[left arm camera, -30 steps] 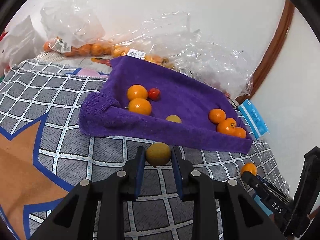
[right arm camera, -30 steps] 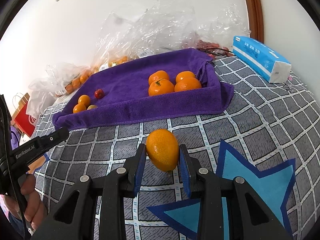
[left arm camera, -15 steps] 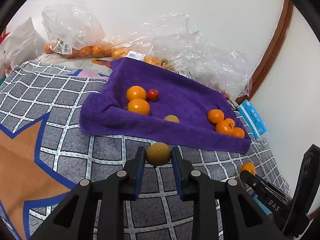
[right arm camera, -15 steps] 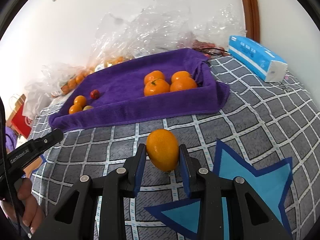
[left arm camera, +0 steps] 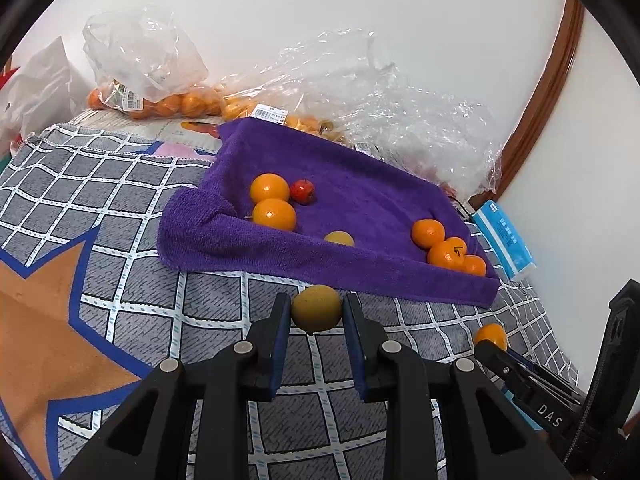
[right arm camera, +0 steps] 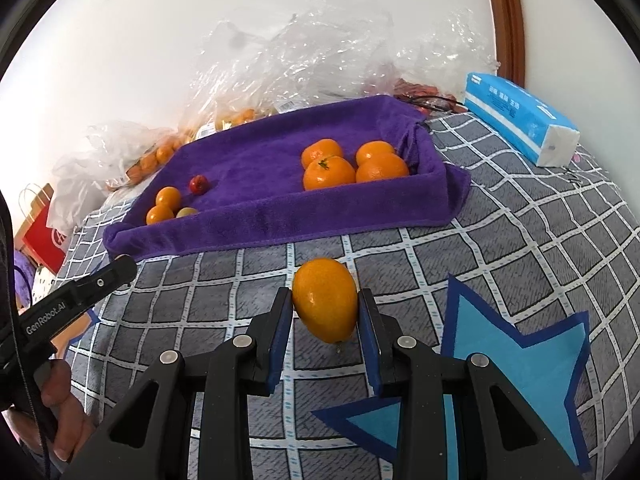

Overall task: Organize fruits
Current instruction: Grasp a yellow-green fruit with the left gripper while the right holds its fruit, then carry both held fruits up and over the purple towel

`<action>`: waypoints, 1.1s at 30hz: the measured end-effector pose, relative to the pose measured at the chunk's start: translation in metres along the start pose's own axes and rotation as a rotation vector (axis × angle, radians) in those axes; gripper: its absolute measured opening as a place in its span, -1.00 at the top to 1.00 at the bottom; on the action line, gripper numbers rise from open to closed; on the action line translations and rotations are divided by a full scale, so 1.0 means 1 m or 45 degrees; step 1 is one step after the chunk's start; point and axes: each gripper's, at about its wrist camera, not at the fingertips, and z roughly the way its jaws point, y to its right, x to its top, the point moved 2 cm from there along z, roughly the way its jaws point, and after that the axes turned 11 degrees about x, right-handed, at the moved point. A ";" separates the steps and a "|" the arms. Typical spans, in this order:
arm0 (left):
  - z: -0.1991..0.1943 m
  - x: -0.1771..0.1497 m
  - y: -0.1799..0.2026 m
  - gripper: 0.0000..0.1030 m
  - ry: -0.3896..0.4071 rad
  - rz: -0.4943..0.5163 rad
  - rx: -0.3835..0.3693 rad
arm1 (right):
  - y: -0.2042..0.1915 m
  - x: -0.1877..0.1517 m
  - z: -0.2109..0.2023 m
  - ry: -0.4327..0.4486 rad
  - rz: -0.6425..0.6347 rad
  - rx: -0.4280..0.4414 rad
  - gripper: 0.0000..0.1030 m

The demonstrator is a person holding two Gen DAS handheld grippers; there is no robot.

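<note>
L gripper (left arm camera: 316, 312) is clamped on a small round yellow-green fruit (left arm camera: 316, 308), pinched between its two blue-padded fingers right at the tips and held just above the grey checked cloth w/ blue & orange star shapes (left arm camera: 120, 308). The fruit sits just short of the near edge of the purple terry towel w/ raised edges (left arm camera: 360, 200).

R gripper (right arm camera: 325, 312) is clamped on an oval orange fruit (right arm camera: 325, 304), which sticks up past the fingertips, tilted, stem end down, also over the checked cloth and near the towel's front edge.

On the towel: two round orange fruits (left arm camera: 272, 202) w/ a small red fruit (left arm camera: 302, 191) touching them toward the left end, a second yellow-green fruit (left arm camera: 339, 238) by the front fold, and a cluster of larger tangerines (right arm camera: 352, 164) packed in the right corner.

Behind the towel lie clear plastic bags (left arm camera: 380, 92), some w/ more orange fruit. A blue-and-white tissue pack (right arm camera: 520, 118) lies right of the towel, apart from it.
</note>
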 end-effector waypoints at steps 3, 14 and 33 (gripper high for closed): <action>-0.002 0.001 -0.001 0.51 0.010 -0.011 -0.009 | -0.005 0.002 0.000 0.001 -0.022 0.000 0.37; -0.008 0.006 -0.007 0.51 0.039 -0.049 0.008 | -0.019 0.017 -0.007 0.034 -0.052 0.008 0.37; -0.031 0.056 -0.008 0.51 0.094 -0.019 0.100 | -0.033 0.066 -0.011 0.128 -0.131 0.030 0.36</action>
